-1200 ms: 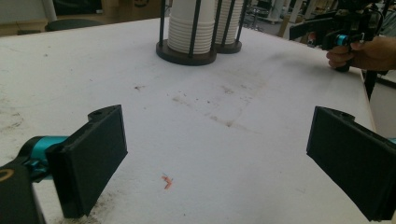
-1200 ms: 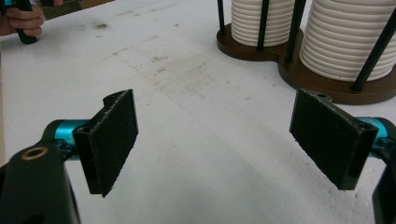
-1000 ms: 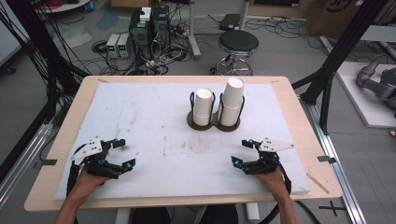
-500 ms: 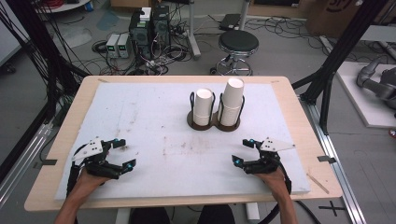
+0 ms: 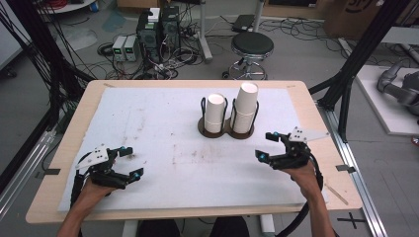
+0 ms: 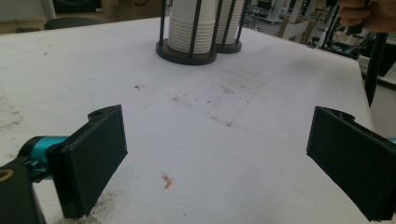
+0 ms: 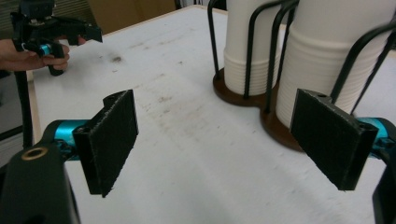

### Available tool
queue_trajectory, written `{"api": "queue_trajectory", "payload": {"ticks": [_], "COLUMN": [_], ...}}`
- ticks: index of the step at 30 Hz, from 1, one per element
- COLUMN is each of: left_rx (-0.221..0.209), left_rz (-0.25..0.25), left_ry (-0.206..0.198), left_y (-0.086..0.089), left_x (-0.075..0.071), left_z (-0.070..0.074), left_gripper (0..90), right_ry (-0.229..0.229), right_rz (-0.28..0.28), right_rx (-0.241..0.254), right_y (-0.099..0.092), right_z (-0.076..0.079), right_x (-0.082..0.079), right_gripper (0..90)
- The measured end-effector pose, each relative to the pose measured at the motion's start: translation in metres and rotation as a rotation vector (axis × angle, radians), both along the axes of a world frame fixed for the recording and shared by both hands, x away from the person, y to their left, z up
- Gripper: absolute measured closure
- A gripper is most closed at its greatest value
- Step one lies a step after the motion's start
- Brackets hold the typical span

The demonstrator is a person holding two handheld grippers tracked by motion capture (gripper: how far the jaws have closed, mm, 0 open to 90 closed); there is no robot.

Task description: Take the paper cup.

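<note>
Two stacks of white paper cups stand in a dark wire holder (image 5: 227, 129) at the table's middle back: a shorter left stack (image 5: 215, 112) and a taller right stack (image 5: 245, 106). My left gripper (image 5: 131, 162) rests open near the front left, aimed toward the holder (image 6: 187, 50) far ahead. At the front right my right gripper (image 5: 266, 145) is open and empty, a short way from the holder (image 7: 261, 100), with the cup stacks (image 7: 327, 60) just beyond its jaws. Both are held low over the white mat.
The white mat (image 5: 163, 138) is stained with dark smudges and covers a wooden table (image 5: 316, 123). A small orange scrap (image 6: 166, 181) lies between the left jaws. Behind the table are a stool (image 5: 252, 47), computer boxes and cables.
</note>
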State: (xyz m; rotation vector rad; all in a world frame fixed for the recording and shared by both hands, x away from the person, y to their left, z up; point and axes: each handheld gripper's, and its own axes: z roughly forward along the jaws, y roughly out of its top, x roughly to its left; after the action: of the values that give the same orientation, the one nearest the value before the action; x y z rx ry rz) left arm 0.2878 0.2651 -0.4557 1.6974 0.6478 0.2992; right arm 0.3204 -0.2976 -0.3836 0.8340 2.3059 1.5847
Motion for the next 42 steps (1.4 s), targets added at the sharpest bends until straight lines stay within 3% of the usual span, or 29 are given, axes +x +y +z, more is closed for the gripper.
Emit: {"api": "queue_trajectory", "payload": {"ticks": [1, 3, 4, 7, 8, 10, 13, 14, 16, 19, 20, 26, 32, 37, 42], "left_rx": [0.000, -0.003, -0.005, -0.011, -0.011, -0.009, -0.005, -0.002, -0.001, 0.007, 0.007, 0.026, 0.036, 0.032, 0.025], "left_rz": [0.000, -0.001, -0.001, -0.002, -0.002, -0.002, -0.002, -0.003, -0.003, -0.004, -0.004, -0.009, -0.009, -0.010, -0.006], "left_ry": [0.000, 0.001, 0.006, 0.009, 0.009, 0.007, 0.006, 0.001, 0.002, 0.008, 0.008, 0.005, 0.005, 0.010, 0.021], "left_y": [0.000, 0.000, 0.001, 0.001, 0.001, 0.001, 0.001, 0.000, 0.000, -0.001, -0.001, -0.002, -0.004, -0.003, -0.002], "left_x": [0.000, 0.000, 0.000, 0.001, 0.001, 0.001, 0.000, 0.000, 0.000, 0.001, 0.001, 0.001, 0.000, 0.001, 0.002], "left_z": [0.000, 0.000, 0.000, 0.000, 0.000, 0.000, 0.000, 0.000, 0.000, 0.000, 0.000, 0.001, 0.001, 0.001, 0.000], "left_gripper": [4.9, 4.9, 4.9, 4.9, 4.9, 4.9, 4.9, 4.9, 4.9, 4.9, 4.9, 4.9, 4.9, 4.9, 4.9], "right_ry": [0.000, -0.006, 0.000, 0.009, 0.009, 0.020, 0.026, 0.029, 0.034, 0.058, 0.058, 0.112, 0.169, 0.221, 0.257], "right_rz": [0.000, 0.003, 0.006, 0.002, 0.002, 0.008, 0.003, 0.000, 0.001, -0.001, -0.001, 0.024, 0.065, 0.081, 0.097], "right_rx": [0.000, -0.021, -0.047, -0.091, -0.091, -0.138, -0.165, -0.190, -0.203, -0.273, -0.273, -0.386, -0.529, -0.655, -0.713], "right_y": [0.000, -0.002, -0.004, -0.006, -0.006, -0.005, -0.005, -0.004, -0.004, 0.001, 0.001, 0.018, 0.044, 0.062, 0.071], "right_z": [0.000, 0.014, 0.029, 0.053, 0.053, 0.078, 0.090, 0.104, 0.110, 0.132, 0.132, 0.167, 0.184, 0.184, 0.181], "right_x": [0.000, 0.005, 0.012, 0.024, 0.024, 0.038, 0.046, 0.055, 0.060, 0.079, 0.079, 0.114, 0.141, 0.157, 0.167], "right_gripper": [15.9, 15.9, 15.9, 15.9, 15.9, 15.9, 15.9, 15.9, 15.9, 15.9, 15.9, 15.9, 15.9, 16.0, 16.0]}}
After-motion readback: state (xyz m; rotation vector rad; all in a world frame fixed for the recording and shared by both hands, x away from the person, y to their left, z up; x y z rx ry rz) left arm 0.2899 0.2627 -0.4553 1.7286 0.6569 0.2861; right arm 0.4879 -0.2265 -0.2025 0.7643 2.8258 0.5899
